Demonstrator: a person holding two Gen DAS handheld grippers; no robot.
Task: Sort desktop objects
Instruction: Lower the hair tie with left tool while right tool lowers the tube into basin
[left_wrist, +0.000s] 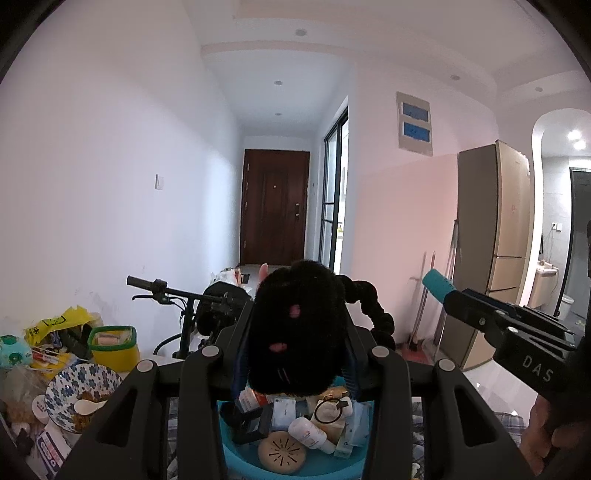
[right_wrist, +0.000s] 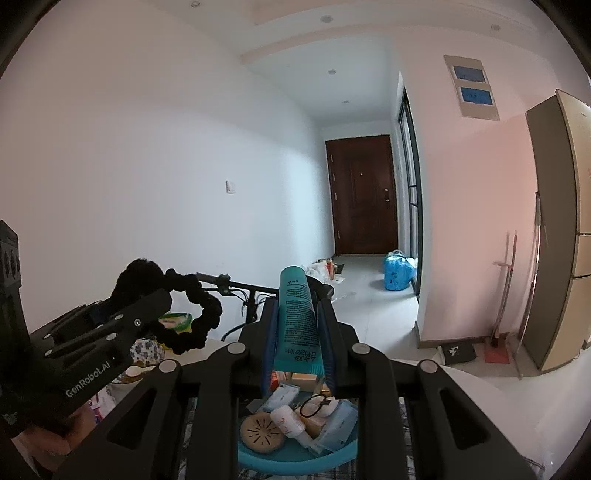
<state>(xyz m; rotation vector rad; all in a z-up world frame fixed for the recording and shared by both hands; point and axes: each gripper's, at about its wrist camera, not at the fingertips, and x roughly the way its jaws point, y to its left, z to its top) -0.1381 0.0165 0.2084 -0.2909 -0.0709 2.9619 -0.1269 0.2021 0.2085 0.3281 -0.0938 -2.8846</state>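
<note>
While the left wrist view is taken first, the left gripper (left_wrist: 295, 350) is seen at lower centre, clamped on a black fuzzy hair accessory (left_wrist: 295, 325) whose scrunchie loop (left_wrist: 376, 310) trails to the right. Directly below it a blue basin (left_wrist: 240, 458) is recorded at the bottom edge, filled with small bottles, packets and a round beige disc (left_wrist: 281, 452). A floral bowl (left_wrist: 77, 391) and a yellow container (left_wrist: 114, 347) are noted at lower left on the bench. The right gripper (left_wrist: 439, 286) enters from the right.

Next, in the right wrist view, the right gripper (right_wrist: 297, 332) is seen at centre, closed on an upright teal tube (right_wrist: 297, 317), above the same basin (right_wrist: 295, 461). The left gripper (right_wrist: 147, 295) with the black accessory (right_wrist: 140, 277) is noted at left.
</note>
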